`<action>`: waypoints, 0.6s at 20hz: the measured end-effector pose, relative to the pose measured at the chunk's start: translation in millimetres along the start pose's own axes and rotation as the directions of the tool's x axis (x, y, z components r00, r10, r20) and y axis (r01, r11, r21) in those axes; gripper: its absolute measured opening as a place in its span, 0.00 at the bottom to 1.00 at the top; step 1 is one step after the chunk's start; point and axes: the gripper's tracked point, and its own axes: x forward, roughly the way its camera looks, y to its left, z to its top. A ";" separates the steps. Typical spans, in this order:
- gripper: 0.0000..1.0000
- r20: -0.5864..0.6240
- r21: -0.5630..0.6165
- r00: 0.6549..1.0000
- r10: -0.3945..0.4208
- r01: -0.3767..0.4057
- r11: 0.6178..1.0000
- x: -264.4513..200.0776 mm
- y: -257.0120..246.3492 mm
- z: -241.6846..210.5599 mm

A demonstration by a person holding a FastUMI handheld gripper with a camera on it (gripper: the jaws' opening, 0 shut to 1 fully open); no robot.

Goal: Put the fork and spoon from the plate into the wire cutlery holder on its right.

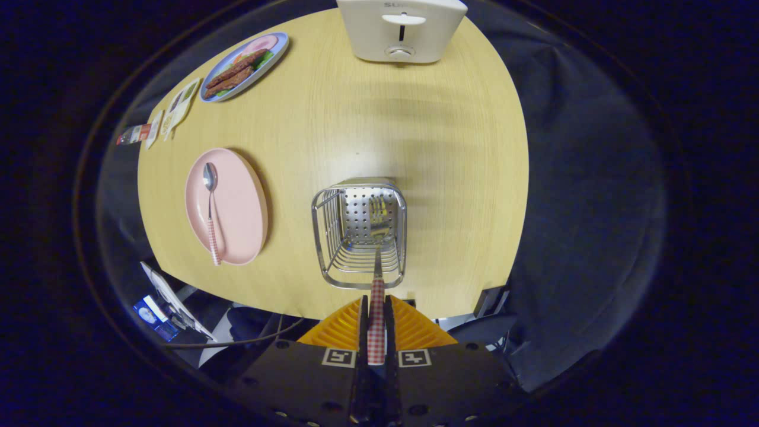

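The gripper (376,332), clamped on the checked-handled metal fork (377,279), lowers its tines into the wire cutlery holder (359,231) at twelve o'clock, while the matching spoon (210,207) waits on the pink round plate (237,207) at ten o'clock.

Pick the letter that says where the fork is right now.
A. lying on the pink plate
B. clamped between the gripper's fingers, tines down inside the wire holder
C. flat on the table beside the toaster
B: the gripper is shut on the fork, whose tines reach into the wire holder.
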 end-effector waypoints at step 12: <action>0.64 0.329 -0.081 0.940 0.092 -0.069 0.994 -49.5 47.6 2.5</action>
